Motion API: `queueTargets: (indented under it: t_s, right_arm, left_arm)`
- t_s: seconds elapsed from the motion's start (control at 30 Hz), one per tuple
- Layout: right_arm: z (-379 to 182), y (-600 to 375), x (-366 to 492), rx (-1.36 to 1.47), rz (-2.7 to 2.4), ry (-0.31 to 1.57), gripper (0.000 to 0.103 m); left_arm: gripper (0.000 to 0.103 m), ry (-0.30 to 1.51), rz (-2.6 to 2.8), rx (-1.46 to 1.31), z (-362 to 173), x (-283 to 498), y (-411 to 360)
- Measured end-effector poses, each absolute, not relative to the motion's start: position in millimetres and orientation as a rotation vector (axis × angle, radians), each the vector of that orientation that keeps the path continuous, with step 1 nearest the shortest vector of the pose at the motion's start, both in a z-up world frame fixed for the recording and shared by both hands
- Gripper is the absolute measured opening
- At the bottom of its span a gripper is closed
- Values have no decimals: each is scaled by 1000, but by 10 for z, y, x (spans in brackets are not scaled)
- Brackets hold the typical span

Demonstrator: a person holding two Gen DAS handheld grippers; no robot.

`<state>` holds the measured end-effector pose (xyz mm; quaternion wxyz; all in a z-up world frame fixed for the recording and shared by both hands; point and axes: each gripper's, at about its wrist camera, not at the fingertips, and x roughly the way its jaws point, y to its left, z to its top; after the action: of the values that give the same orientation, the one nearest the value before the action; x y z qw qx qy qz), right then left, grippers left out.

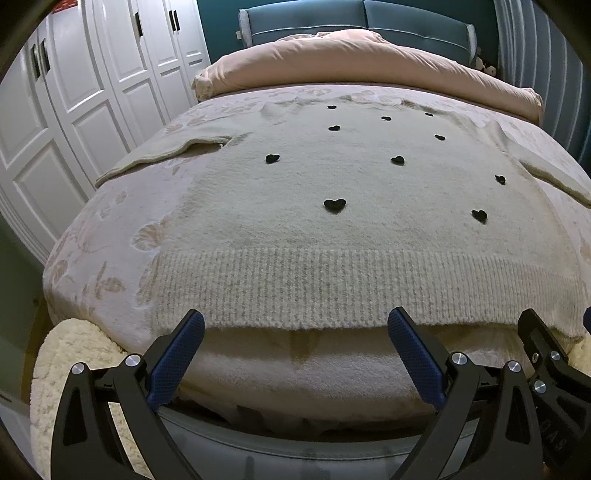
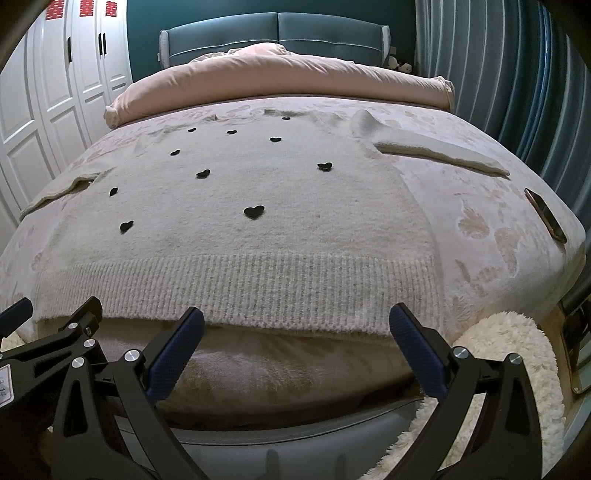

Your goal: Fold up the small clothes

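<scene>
**Both grippers spread wide at the sweater's hem**

Blue-padded fingers (image 1: 177,360) of the left gripper (image 1: 295,325) stand far apart at the foot of the bed (image 1: 110,236), with nothing between them; the tips sit just short of the ribbed hem of the sweater (image 1: 332,192). To the right of that gripper, the black frame of the right gripper (image 2: 295,325) juts into the left wrist view, close alongside. Seen from its own camera, the right gripper is likewise spread wide and holds nothing, its tips just below the hem.

The cream knit sweater, dotted with small black hearts (image 1: 334,205), lies flat and face up on the floral blanket, hem toward the foot of the bed and neckline toward the headboard (image 2: 277,33). Both sleeves are stretched outward from the body, one toward each side of the bed. Beyond the sweater's neckline a pink duvet (image 2: 277,74) lies bunched in front of the headboard. A phone (image 2: 546,216) lies on the blanket to the right of the sweater, near the bed's edge and well apart from the garment. A fluffy white rug (image 2: 517,362) lies on the floor below the foot corners of the bed. White wardrobe doors (image 1: 74,92) stand left of the bed.
</scene>
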<state>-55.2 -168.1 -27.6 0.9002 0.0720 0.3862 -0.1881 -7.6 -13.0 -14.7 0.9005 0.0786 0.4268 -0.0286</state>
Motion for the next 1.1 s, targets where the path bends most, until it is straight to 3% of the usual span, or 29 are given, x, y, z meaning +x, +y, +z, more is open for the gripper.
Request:
queueTargets:
  t_s: [1.1]
  right_arm:
    - [-306, -1632, -539, 136, -383, 803, 98]
  left_arm:
    - [96, 892, -50, 154, -173, -58, -68]
